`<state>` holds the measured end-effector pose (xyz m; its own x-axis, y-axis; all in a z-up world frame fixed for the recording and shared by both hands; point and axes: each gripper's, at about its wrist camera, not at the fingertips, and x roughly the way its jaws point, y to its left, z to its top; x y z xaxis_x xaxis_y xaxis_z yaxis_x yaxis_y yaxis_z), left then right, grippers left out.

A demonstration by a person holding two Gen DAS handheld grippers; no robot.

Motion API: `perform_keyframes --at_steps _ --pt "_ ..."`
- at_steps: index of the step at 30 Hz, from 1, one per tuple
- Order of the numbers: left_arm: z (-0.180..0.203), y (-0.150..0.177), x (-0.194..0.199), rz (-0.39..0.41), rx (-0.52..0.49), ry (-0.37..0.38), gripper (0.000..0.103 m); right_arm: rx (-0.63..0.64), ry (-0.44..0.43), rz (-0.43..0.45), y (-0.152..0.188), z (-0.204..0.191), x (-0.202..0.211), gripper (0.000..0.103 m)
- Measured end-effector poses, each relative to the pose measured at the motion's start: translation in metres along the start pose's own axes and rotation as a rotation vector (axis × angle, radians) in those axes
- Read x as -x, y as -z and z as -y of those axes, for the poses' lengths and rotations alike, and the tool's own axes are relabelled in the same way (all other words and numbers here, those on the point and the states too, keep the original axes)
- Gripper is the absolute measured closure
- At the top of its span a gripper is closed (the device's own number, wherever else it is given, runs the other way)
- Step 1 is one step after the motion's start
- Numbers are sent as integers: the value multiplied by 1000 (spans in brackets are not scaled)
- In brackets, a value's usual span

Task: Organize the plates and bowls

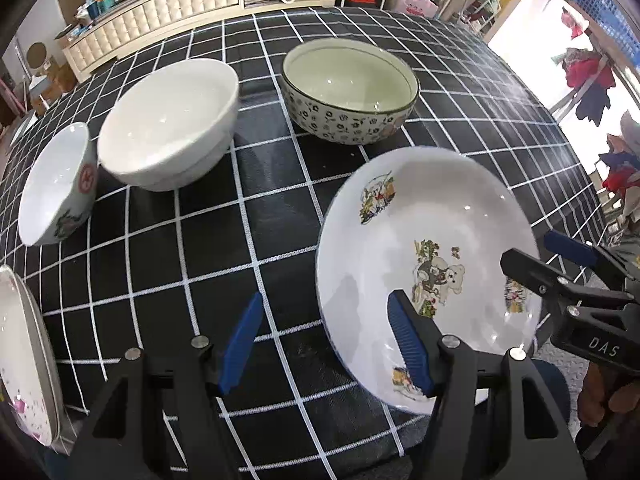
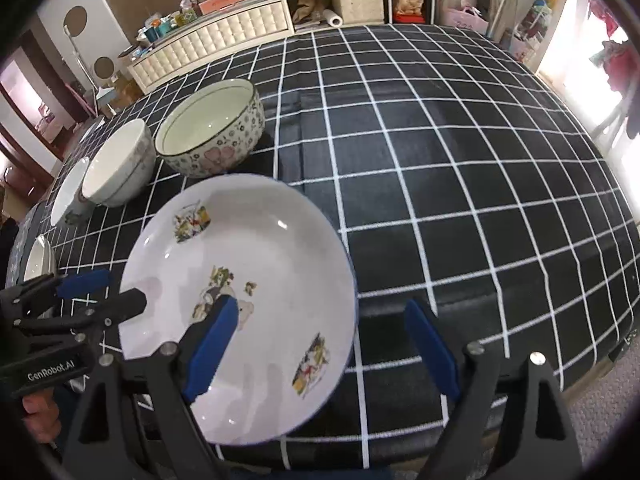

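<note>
Cartoon plate between two claws, neither gripping

Cartoon plate [image 1: 430,280] sits on the counter [image 1: 248,240] near its front edge, the landmark for all positions below. Glazed white ceramic, shallow and round, thin blue rim, bear decal at centre, smaller decals around the wall.

Left claw [image 1: 332,344]: released, jaws spread wide. Its right finger overhangs the plate's near-left wall; the left finger hangs over bare checked cloth. No contact seen.

Right claw [image 2: 320,348]: also released. Its left finger lies over the plate's centre, the right finger past the plate's right rim, so the rim falls between the jaws. Judgement: right claw is better placed to pinch the rim.

Behind the plate: floral bowl [image 1: 350,92], deep, patterned outside, pale glaze inside. Left of that, plain white bowl [image 1: 170,124], then small bowl [image 1: 56,184] with a red mark. Far left of the plate, another plate [image 1: 24,360], partly cut off.
</note>
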<state>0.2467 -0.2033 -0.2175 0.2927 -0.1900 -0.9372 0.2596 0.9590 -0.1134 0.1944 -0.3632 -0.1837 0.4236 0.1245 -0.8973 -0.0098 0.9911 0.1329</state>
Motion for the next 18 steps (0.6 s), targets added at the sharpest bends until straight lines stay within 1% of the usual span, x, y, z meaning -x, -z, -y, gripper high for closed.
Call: perform_keyframes --at_steps 1,3,4,5,6,8,9,11,13,18 --pt "2 -1 -3 -5 -8 -2 44 2 0 -2 0 0 -2 22" --pt "4 -2 -7 -13 -14 11 60 5 -4 -11 -1 1 -6 31" --pt "4 -2 -9 -17 -14 20 66 5 -4 -17 -1 1 -8 38" --pt "5 -2 -11 -23 -12 29 76 7 -5 -23 -1 1 -9 44" --pt "5 -3 -13 -27 -12 35 79 10 -6 -26 -1 1 -11 46" --pt "8 -3 -16 -31 -15 39 81 10 -11 -31 0 3 -13 56" --pt "9 -3 -17 -31 -16 34 81 7 -13 -33 1 4 -14 59" --pt "8 -3 -17 -32 -17 30 83 -1 -6 -37 1 6 -16 68" --pt "8 -3 -17 -38 -22 24 86 8 12 -32 3 6 -15 72" --pt "5 -2 -17 -38 -14 24 86 14 19 -25 5 7 -12 73"
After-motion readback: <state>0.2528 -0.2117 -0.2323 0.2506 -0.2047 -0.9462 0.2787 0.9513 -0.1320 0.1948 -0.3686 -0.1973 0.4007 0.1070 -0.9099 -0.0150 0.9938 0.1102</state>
